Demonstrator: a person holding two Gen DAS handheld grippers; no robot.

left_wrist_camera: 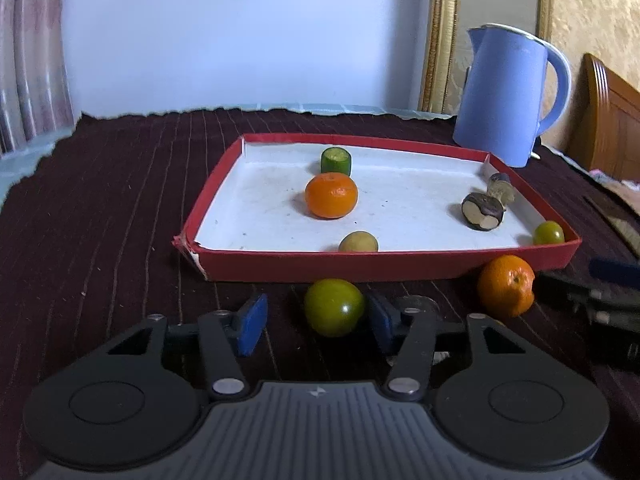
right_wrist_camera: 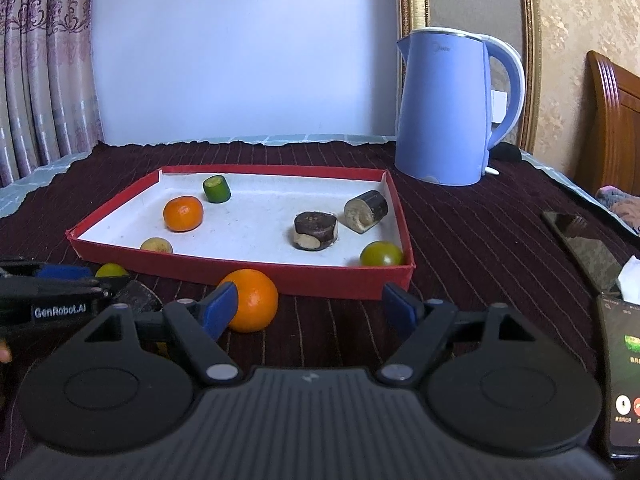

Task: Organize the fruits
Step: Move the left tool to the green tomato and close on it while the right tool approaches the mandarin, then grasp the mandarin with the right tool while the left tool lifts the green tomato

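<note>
Fingers (left_wrist_camera: 254, 322) of left gripper (left_wrist_camera: 318, 322) released, straddling round green fruit (left_wrist_camera: 334, 307), stem end facing camera.

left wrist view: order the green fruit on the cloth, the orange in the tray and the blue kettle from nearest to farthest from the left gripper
1. Green fruit, on the cloth between the left gripper's open jaws.
2. Orange, inside the red tray, left of centre.
3. Blue kettle, behind the tray, far right.
</note>
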